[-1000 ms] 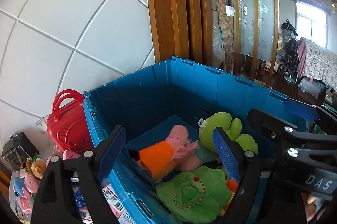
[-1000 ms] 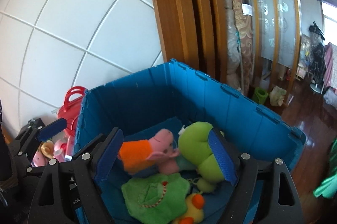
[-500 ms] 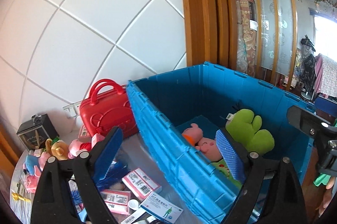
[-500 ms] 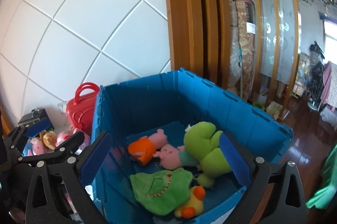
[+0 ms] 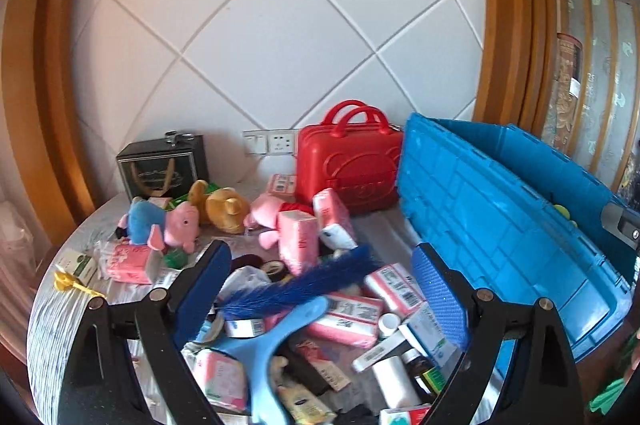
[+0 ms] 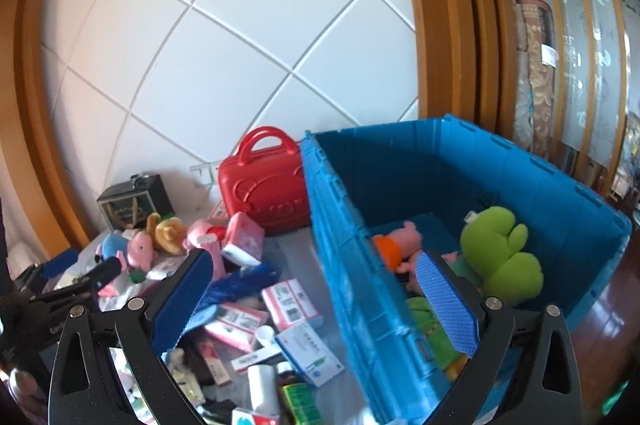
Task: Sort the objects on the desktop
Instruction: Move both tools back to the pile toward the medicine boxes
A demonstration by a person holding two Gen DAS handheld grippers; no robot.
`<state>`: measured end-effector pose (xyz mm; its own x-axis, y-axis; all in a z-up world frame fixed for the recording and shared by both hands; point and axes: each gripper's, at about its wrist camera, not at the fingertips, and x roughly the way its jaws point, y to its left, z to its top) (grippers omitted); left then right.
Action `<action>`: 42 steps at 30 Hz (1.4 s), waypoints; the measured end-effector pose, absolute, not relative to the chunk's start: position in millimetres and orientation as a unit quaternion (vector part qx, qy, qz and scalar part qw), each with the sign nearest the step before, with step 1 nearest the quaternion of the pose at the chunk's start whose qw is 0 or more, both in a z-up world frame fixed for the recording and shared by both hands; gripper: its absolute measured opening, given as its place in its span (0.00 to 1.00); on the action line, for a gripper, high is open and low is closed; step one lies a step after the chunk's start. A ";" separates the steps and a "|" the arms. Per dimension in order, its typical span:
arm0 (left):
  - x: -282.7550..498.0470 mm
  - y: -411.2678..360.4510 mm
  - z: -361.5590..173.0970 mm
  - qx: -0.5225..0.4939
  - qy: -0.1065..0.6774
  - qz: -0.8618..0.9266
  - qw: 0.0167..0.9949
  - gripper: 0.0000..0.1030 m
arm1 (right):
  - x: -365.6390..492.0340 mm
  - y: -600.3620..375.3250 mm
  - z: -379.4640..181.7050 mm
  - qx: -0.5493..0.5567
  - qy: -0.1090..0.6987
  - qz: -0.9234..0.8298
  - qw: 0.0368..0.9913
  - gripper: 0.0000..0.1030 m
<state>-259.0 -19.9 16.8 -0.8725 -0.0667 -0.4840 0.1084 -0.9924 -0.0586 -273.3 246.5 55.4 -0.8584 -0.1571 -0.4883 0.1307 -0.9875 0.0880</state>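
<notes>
Blue crate [image 6: 500,185] holding plush toys [image 6: 496,249], left gripper [image 5: 320,289] over table clutter, right gripper [image 6: 316,289] astride crate wall, both fingers wide, empty

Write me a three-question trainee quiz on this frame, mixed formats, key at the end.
1. True or false: the red case stands inside the blue crate.
2. Which plush lies in the crate beside the pig in orange? A) green frog B) blue elephant C) yellow duck
3. Fill in: the left gripper and right gripper are both ____, nothing between the pads.

Key
1. False: it stands on the table against the crate's outer wall.
2. A
3. open
</notes>
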 end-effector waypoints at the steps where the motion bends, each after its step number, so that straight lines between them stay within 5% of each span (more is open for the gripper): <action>1: -253.4 -37.0 11.8 0.251 0.044 -0.965 0.053 0.90 | -272.9 235.6 49.9 0.263 -0.024 -0.962 0.073 1.00; 14: -209.1 -173.9 -127.8 0.412 0.056 -0.906 0.082 0.84 | -252.2 136.7 -105.8 0.452 -0.024 -0.891 0.033 1.00; 25: -166.0 -112.1 -197.9 0.501 0.091 -0.860 0.036 0.84 | -221.9 143.0 -167.6 0.530 -0.030 -0.847 0.031 1.00; 42: -174.3 -62.2 -266.9 0.557 0.238 -0.770 0.203 0.86 | -189.3 170.3 -210.7 0.564 -0.025 -0.820 0.089 1.00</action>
<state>-174.3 -62.2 -266.9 -0.2971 -0.0486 -0.9536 0.5777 -0.8044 -0.1390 -189.3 170.3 -210.7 -0.3469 -0.1748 -0.9215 0.1184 -0.9828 0.1418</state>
